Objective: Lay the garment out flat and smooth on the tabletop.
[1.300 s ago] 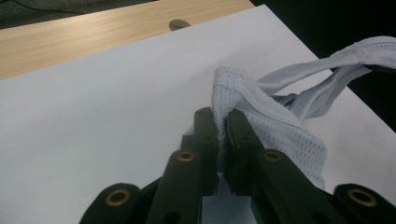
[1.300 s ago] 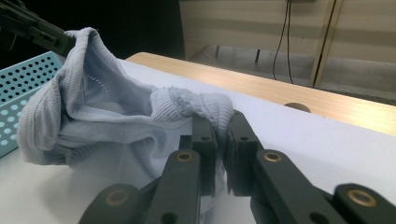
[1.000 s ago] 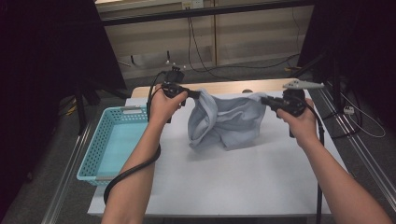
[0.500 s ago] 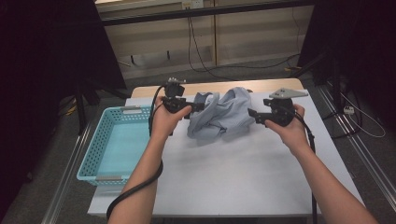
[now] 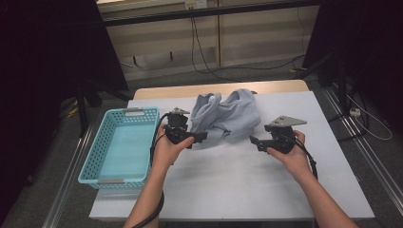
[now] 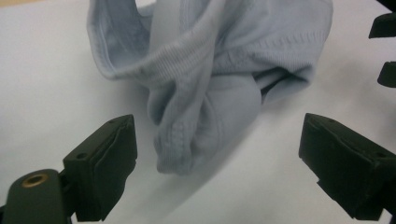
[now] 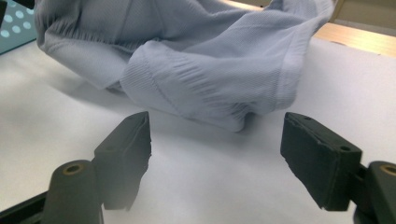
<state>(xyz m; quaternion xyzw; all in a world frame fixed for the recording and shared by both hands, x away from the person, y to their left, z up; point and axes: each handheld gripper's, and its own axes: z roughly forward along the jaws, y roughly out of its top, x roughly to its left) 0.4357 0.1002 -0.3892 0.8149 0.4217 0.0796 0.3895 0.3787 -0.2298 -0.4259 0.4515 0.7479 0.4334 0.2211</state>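
Pale blue garment (image 5: 227, 115) is left crumpled beside basket (image 5: 124, 142); left gripper (image 5: 199, 137) and right gripper (image 5: 253, 142) are released, jaws just opened for regrasp

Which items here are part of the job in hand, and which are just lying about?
Part of the job:
- light blue garment, crumpled on the white table
- left gripper, jaws open, aimed at the garment
- right gripper, jaws open, aimed at the garment

Lying about:
- turquoise basket, at the table's left edge
- cables on the floor beyond the table

Pale blue ribbed garment (image 5: 227, 116); turquoise basket (image 5: 121, 145).
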